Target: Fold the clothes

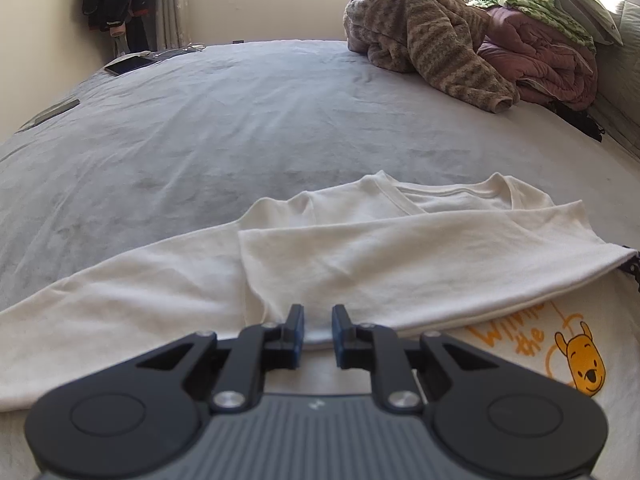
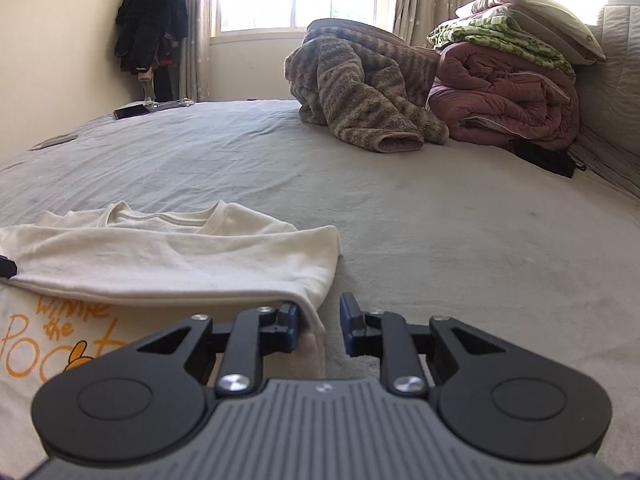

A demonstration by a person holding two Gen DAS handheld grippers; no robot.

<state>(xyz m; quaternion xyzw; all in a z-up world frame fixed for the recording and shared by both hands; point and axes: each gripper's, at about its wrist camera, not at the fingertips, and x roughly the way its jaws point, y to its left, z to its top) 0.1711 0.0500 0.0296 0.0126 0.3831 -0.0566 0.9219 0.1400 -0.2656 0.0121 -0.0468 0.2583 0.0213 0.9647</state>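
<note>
A cream long-sleeved shirt (image 1: pixel 400 248) with an orange Winnie the Pooh print (image 1: pixel 580 360) lies on the grey bed. One sleeve is folded across its chest. My left gripper (image 1: pixel 318 320) is open, low over the shirt's near edge, with the jaws astride a fold of cloth. In the right wrist view the shirt (image 2: pixel 168 256) lies at the left. My right gripper (image 2: pixel 320 316) is open at the shirt's right edge, its left finger touching the folded sleeve's hem.
The grey bed sheet (image 1: pixel 240 128) stretches ahead. A brown striped fleece (image 1: pixel 424 36) and a pile of folded quilts (image 1: pixel 540 40) sit at the far right by the headboard. A tablet (image 1: pixel 128 65) lies at the far left edge. Dark clothes (image 2: pixel 150 20) hang in the corner.
</note>
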